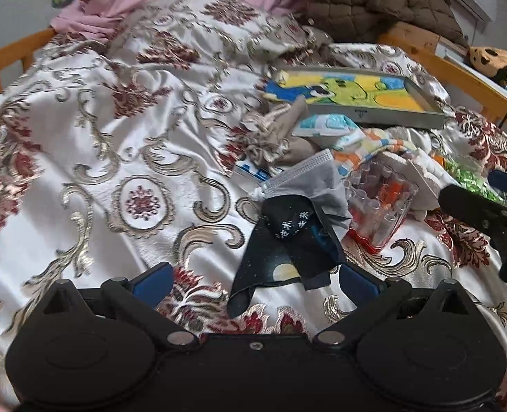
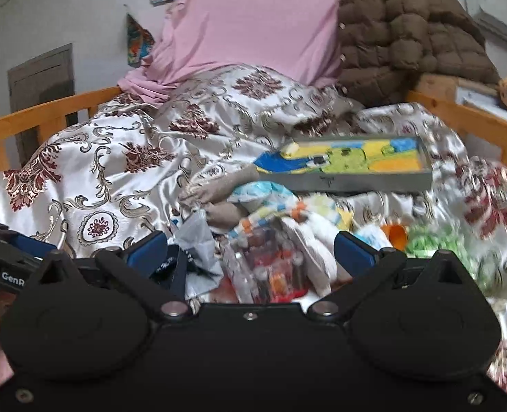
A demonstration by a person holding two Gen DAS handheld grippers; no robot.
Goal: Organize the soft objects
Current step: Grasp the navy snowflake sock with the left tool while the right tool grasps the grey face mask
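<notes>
The soft things lie in a loose heap on the patterned bedspread, toward its right half: a dark sock with white characters nearest the left gripper, a grey face mask overlapping its upper edge, a beige ruffled cloth beyond that, and a striped pastel cloth spilling beside it; a clear plastic box of small tubes sits in the middle of the heap, touching the mask, so it is likely to get in the way of any pull on the fabrics; behind the pile a grey tray already holds a brightly coloured folded towel, which suggests it is the place the sorted pieces go; the left gripper's blue pads stand wide apart with the sock's lower corner lying between them, a sensible pose for closing on that loose edge; the right gripper is likewise spread wide, held over the tube box and a white cloth, though that view is blurred and whether it touches anything I cannot tell; a pink sheet and a brown quilted jacket are piled at the head of the bed, well apart from the heap.
</notes>
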